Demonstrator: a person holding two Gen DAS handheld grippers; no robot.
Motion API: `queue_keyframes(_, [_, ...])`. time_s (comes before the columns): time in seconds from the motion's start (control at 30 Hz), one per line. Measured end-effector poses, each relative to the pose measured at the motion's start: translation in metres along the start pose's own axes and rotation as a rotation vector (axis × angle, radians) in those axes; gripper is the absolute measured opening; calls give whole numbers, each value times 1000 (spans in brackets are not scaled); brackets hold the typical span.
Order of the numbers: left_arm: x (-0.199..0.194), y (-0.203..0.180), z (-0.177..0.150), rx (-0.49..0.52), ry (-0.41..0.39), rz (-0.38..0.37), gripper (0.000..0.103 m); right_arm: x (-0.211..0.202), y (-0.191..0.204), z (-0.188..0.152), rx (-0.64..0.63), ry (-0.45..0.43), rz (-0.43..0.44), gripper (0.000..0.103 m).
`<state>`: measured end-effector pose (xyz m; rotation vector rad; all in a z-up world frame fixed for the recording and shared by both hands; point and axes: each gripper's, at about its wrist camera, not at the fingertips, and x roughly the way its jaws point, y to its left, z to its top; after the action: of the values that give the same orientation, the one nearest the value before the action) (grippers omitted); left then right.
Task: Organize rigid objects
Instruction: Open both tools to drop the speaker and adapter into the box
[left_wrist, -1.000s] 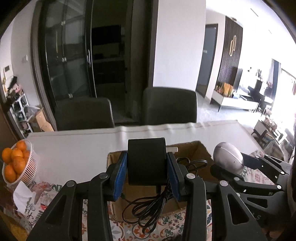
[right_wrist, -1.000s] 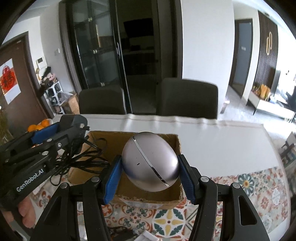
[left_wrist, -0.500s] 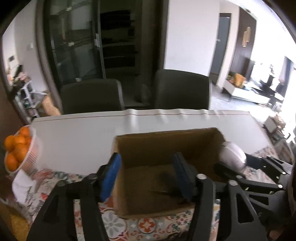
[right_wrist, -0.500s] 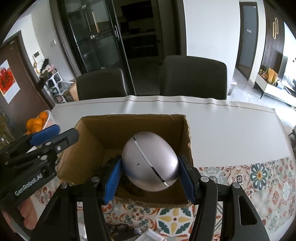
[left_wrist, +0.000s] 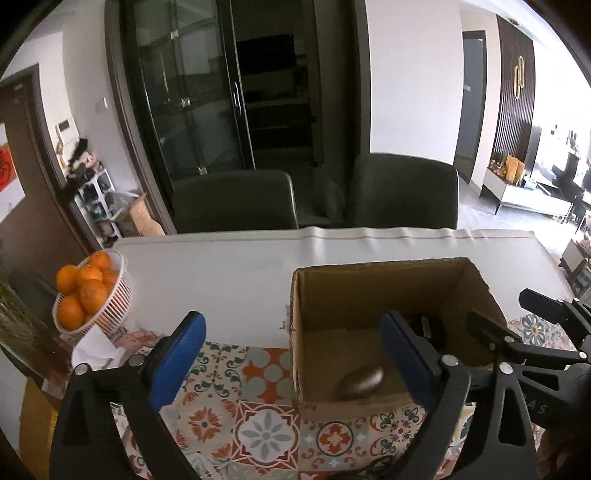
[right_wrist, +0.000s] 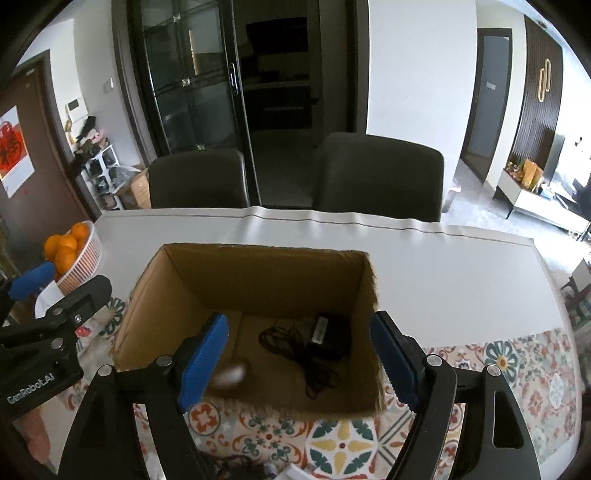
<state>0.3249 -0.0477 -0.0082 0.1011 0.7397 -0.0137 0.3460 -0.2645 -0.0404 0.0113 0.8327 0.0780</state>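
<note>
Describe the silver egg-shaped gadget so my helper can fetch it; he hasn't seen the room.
Find the open cardboard box on the table. Inside, near the front-left corner, lies the silver egg-shaped gadget, apart from the black power adapter with its tangled cord: smooth, rounded, metallic.

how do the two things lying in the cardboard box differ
The silver egg-shaped object is rounded, shiny and light; the black power adapter is blocky, dark and matte. The adapter trails a tangled black cord; the egg has none. The egg lies near the box's front wall, the adapter further back. Both rest on the floor of the cardboard box.
</note>
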Motion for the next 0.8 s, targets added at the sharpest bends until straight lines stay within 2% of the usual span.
queue_keyframes(0.2, [-26, -2, -8, 17, -61, 47, 103, -24, -7, -12, 15, -29, -12, 79])
queue_keyframes(0.43, [-49, -7, -22, 21, -85, 56, 103, -55, -13, -27, 21, -73, -49, 82])
queue_keyframes(0.67, [-68, -12, -41, 4, -62, 0, 103, -83, -18, -49, 23, -107, -62, 84])
queue_keyframes(0.8, [-77, -17, -52, 6, -66, -6, 103, -99, -22, -62, 23, -133, -72, 84])
